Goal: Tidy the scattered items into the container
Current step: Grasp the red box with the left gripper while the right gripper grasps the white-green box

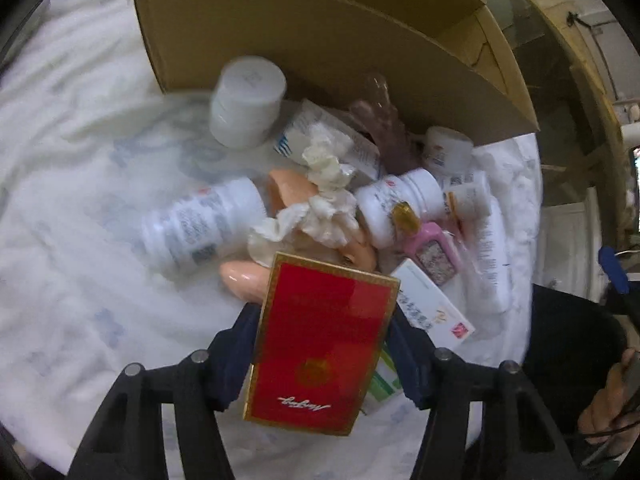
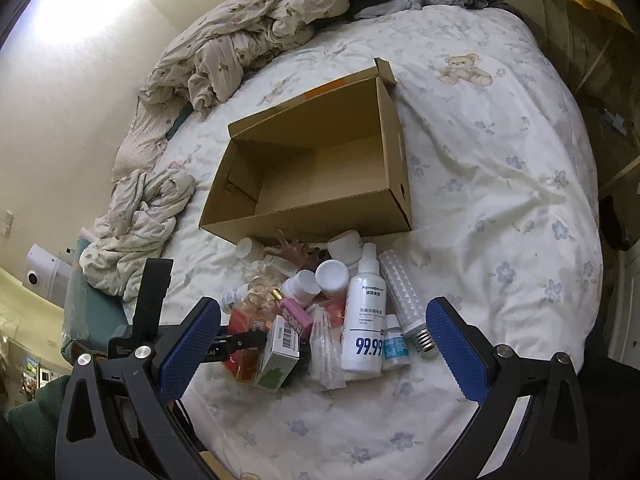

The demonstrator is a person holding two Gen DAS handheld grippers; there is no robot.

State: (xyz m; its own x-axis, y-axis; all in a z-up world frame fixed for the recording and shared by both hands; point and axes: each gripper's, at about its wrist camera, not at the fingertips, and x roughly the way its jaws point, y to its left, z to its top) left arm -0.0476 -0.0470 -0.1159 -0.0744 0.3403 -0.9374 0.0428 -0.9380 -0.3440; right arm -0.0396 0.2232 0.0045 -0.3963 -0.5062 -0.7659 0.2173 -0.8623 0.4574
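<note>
My left gripper [image 1: 322, 344] is shut on a red box with gold trim [image 1: 320, 344], held above a pile of scattered items: white pill bottles [image 1: 200, 226], crumpled tissue [image 1: 324, 184], a pink perfume bottle [image 1: 428, 244]. The open cardboard box [image 1: 320, 40] lies just behind the pile. In the right wrist view my right gripper [image 2: 320, 340] is open and empty, above the near side of the pile, over a white spray bottle [image 2: 366, 316] and a green carton [image 2: 278, 356]. The cardboard box [image 2: 320, 216] there holds nothing I can see. The left gripper [image 2: 240, 340] shows there over the pile's left side.
Everything lies on a bed with a white flowered sheet [image 2: 500, 200]. Crumpled blankets [image 2: 248, 36] and a bundle of cloth [image 2: 136, 216] lie at the left and back. A light bulb [image 2: 404, 300] lies at the pile's right edge.
</note>
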